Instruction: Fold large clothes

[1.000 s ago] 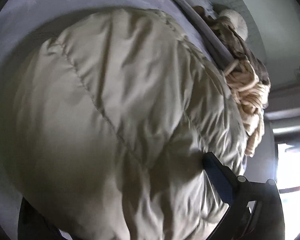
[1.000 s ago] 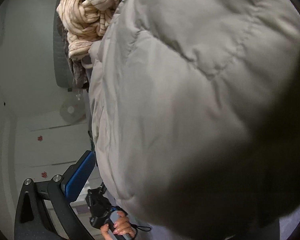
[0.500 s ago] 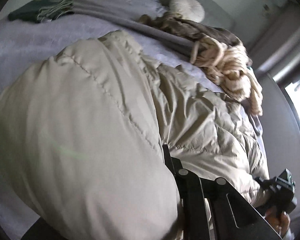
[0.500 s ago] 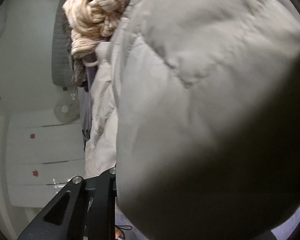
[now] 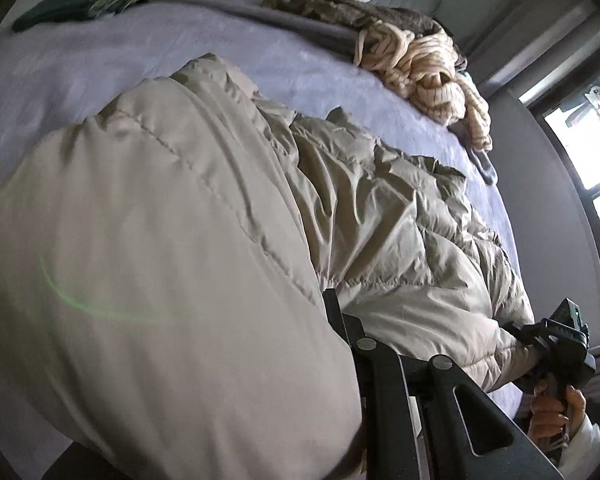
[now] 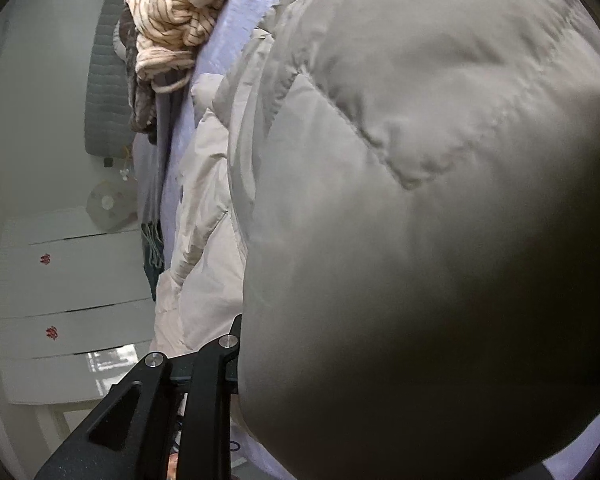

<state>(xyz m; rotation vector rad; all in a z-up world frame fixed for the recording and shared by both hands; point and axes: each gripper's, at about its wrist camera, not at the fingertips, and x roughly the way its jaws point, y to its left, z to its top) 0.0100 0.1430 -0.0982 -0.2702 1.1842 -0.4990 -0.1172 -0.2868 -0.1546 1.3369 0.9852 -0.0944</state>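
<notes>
On the bed (image 5: 100, 92), each hand-held gripper (image 5: 332, 312) (image 6: 236, 332) clamps the puffy jacket (image 5: 180, 260) — fabric bulging alongside.

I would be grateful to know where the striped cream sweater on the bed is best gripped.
Judging by its pose, take the striped cream sweater by the twisted sleeve dangling over the bed edge, coming from the window side; the bunched body offers no clean fold.

We saw daylight glaring from a blown-out window (image 5: 592, 128) at three o'clock, a green flare arc at eight o'clock, jacket (image 6: 420, 240) close, soft and shadowed toward five o'clock, fisheye bending and black vignette at every edge.
</notes>
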